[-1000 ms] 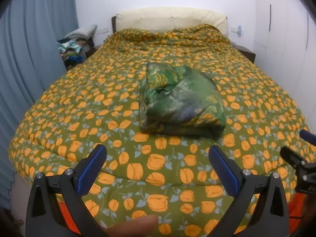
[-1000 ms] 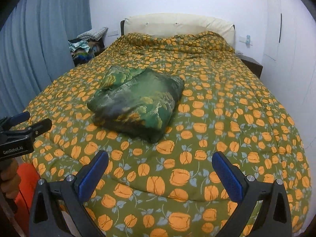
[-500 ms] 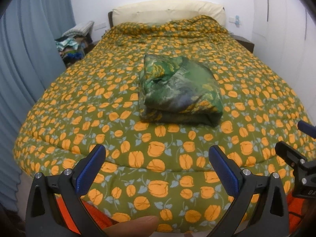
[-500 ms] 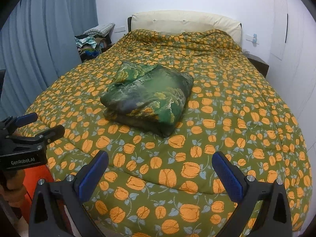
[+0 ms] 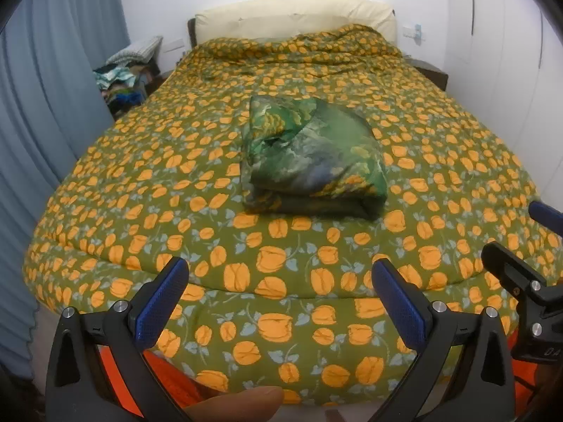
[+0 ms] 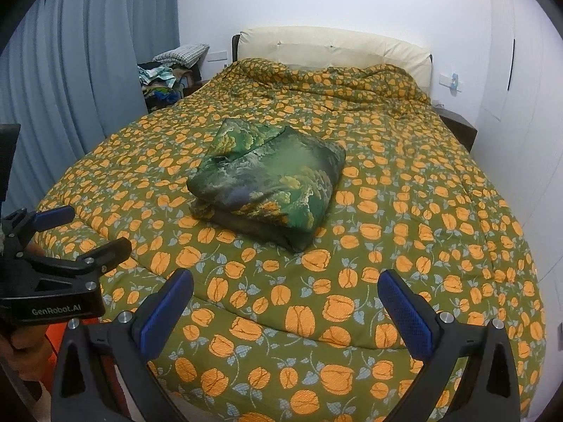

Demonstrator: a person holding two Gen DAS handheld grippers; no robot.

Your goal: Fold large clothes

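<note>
A green patterned garment (image 5: 311, 161) (image 6: 269, 186) lies folded into a thick rectangular bundle in the middle of the bed, on the olive quilt with orange flowers (image 5: 147, 193) (image 6: 422, 211). My left gripper (image 5: 278, 281) hovers open at the foot of the bed, well short of the bundle, nothing between its blue pads. My right gripper (image 6: 286, 290) is likewise open and empty at the foot of the bed. Each gripper shows in the other's view: the right one (image 5: 520, 246) at the right edge, the left one (image 6: 74, 232) at the left edge.
A cream headboard (image 5: 292, 17) stands against the white wall. Blue curtains (image 5: 52, 105) hang on the left, beside a pile of clothes (image 5: 123, 81) on a bedside stand. A dark nightstand (image 6: 457, 128) sits at the right. A fingertip (image 5: 235, 404) shows at the bottom.
Both grippers have drawn back from the bed and away from the folded garment, which now looks smaller and farther off. The bed's foot edge has come into view. The jaws stayed open.
</note>
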